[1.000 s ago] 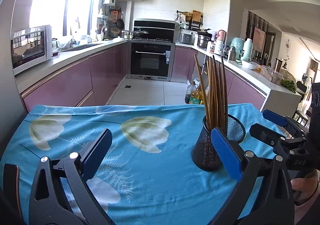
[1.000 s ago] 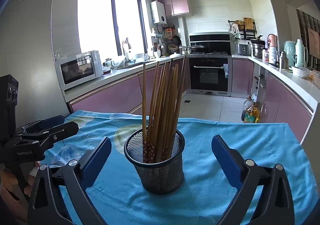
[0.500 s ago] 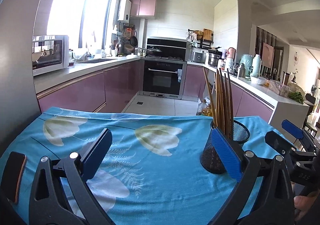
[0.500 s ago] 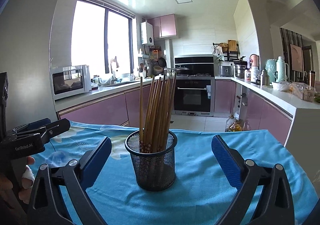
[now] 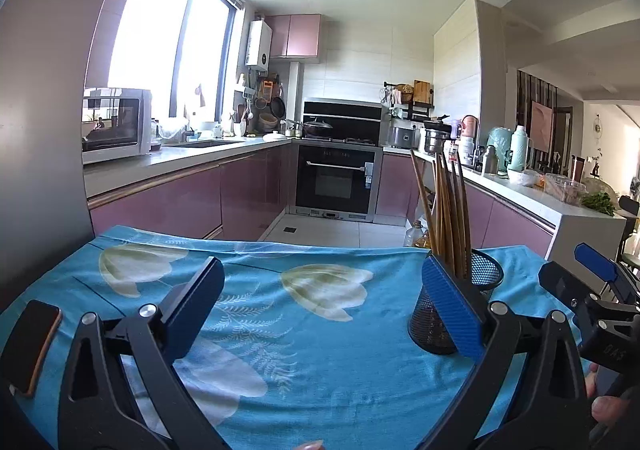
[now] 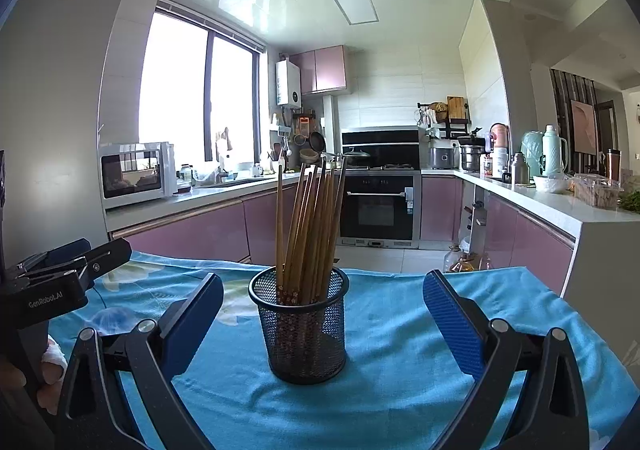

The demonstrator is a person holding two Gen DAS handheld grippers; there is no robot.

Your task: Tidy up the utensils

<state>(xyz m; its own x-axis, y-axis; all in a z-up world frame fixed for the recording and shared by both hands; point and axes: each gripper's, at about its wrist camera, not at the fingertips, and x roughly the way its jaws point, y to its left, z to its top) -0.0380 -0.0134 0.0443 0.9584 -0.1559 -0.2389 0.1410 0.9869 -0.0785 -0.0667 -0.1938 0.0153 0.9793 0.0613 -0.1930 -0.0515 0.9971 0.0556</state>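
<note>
A black wire-mesh holder (image 6: pixel 303 332) stands upright on the blue flowered cloth straight ahead of my right fingers. It holds a bundle of brown wooden chopsticks (image 6: pixel 310 230), patterned ends down, tips fanning upward and leaning slightly right.

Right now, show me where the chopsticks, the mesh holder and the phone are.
chopsticks (image 6: pixel 310 226), right wrist view, middle of the bundled shafts.
mesh holder (image 6: pixel 306 334), right wrist view, front of its black wall.
phone (image 5: pixel 30 346), left wrist view, middle of its dark face at the cloth's left edge.
</note>
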